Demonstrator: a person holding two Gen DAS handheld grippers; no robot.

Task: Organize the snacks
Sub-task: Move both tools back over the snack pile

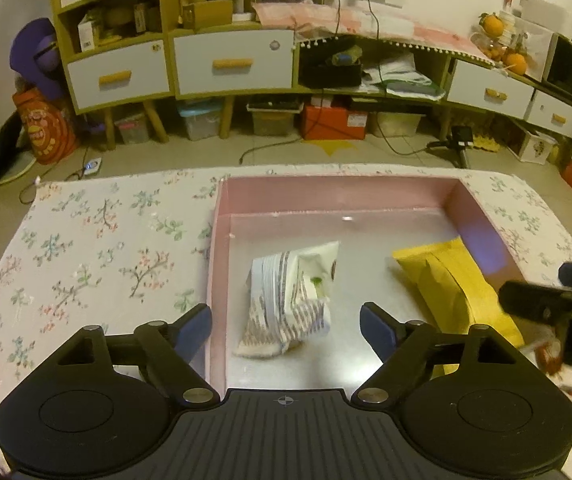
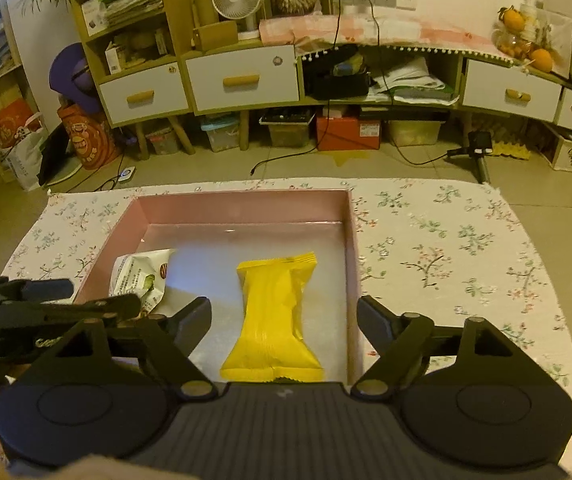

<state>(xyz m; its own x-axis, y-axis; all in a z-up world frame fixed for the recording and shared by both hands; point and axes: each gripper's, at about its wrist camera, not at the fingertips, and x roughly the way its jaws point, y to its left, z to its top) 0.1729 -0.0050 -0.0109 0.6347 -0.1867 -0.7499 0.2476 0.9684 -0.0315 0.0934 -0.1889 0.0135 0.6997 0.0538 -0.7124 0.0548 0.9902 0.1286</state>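
Note:
A pink box [image 1: 338, 194] sits on the flowered tablecloth and also shows in the right wrist view [image 2: 242, 204]. Inside it lie a white striped snack packet [image 1: 290, 300] and a yellow snack packet [image 1: 446, 284]. In the right wrist view the yellow packet [image 2: 274, 320] lies lengthwise near the box's right wall and the white packet [image 2: 142, 276] lies at the left. My left gripper [image 1: 286, 326] is open and empty above the white packet. My right gripper [image 2: 284, 320] is open and empty above the yellow packet.
The flowered tablecloth [image 1: 98, 248] covers the table on both sides of the box [image 2: 454, 256]. Beyond the table's far edge are a floor with cables, storage bins and a long cabinet with white drawers [image 1: 230, 64]. A small tripod [image 2: 478, 148] stands on the floor.

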